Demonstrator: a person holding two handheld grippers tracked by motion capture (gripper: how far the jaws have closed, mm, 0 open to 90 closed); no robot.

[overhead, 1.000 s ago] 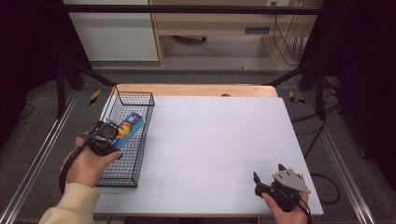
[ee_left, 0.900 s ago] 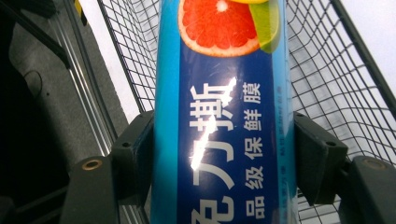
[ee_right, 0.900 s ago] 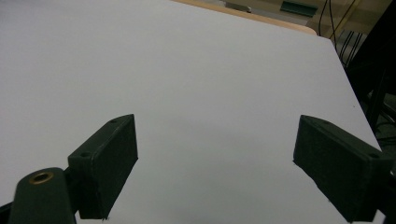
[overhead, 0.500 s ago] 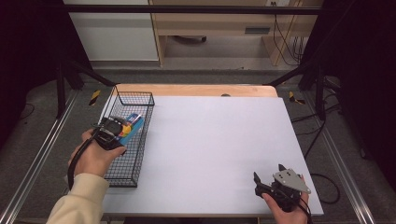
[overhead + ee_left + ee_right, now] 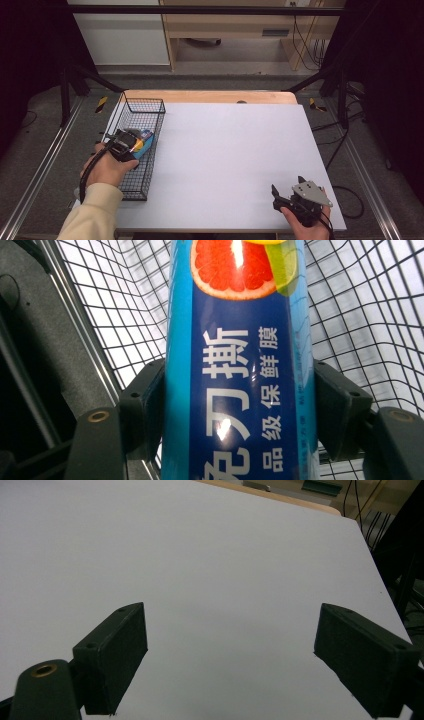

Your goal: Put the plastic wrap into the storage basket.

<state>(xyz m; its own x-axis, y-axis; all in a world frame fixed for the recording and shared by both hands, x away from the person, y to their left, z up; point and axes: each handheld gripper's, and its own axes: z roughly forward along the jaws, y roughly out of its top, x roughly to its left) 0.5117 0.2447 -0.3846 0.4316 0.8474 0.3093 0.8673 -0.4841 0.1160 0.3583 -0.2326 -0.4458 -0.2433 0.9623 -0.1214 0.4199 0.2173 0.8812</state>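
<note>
My left gripper [image 5: 131, 146] sits over the black wire basket [image 5: 145, 107] at the table's left edge, clamped on a blue cling-film box [image 5: 240, 365] with a grapefruit picture; both pads press its sides, and the box lies inside the basket along its length. Middle of the white table [image 5: 230, 150] is bare tabletop. My right gripper [image 5: 289, 192] rests at the near right corner, jaws spread wide with nothing between them.
</note>
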